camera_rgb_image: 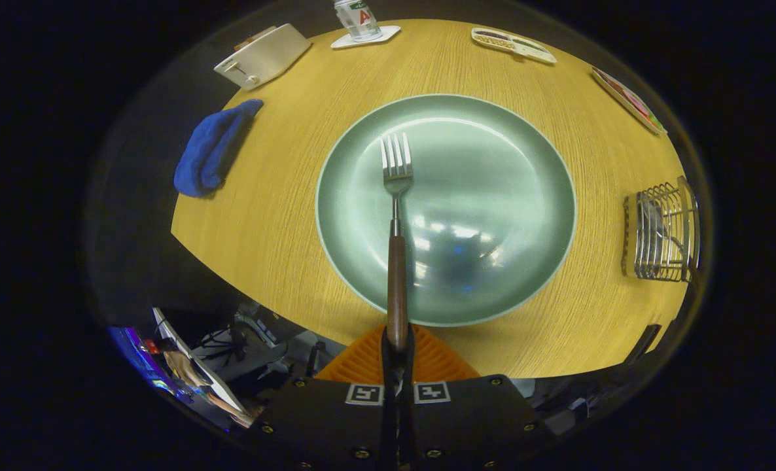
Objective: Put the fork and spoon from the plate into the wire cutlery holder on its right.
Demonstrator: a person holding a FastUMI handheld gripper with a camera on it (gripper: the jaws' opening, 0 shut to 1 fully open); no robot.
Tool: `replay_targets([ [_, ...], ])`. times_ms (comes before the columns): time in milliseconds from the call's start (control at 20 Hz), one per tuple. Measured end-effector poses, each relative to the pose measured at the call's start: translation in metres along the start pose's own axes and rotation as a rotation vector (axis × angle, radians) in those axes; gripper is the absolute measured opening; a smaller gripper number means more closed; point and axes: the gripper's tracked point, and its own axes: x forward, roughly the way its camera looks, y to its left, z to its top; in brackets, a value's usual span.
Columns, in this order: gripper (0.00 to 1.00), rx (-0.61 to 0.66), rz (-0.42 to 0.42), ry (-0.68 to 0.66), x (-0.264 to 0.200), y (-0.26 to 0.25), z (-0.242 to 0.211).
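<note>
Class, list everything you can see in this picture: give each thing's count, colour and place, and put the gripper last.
fork: one, silver head with brown handle, handle end pinched between the fingers, tines out over the plate
plate: one, pale green, middle of the table, just ahead of the fingers
wire cutlery holder: one, silver, right of the plate; something sits inside, too unclear to name
table: one, light wood, round
cloth: one, blue, left of the plate
toaster: one, white, far left
bottle: one, clear, on a white coaster, far side
gripper: one, shut on the fork's handle
</note>
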Motion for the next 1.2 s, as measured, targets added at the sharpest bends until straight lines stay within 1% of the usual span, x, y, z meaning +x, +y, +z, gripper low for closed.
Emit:
replay_targets([
  [250,0.03,-0.060,0.016,-0.006,-0.031,-0.010,-0.004],
  [400,0.02,-0.120,-0.018,0.008,-0.058,-0.030,-0.014],
  [600,0.02,-0.131,-0.049,0.045,-0.095,-0.063,-0.030],
  [800,0.02,-0.092,-0.054,0.071,-0.125,-0.091,-0.046],
  [950,0.03,-0.077,-0.094,0.066,-0.142,-0.116,-0.056],
  [1100,0.02,-0.041,-0.086,0.073,-0.156,-0.128,-0.067],
  [1200,0.02,-0.028,-0.100,0.076,-0.164,-0.140,-0.073],
])
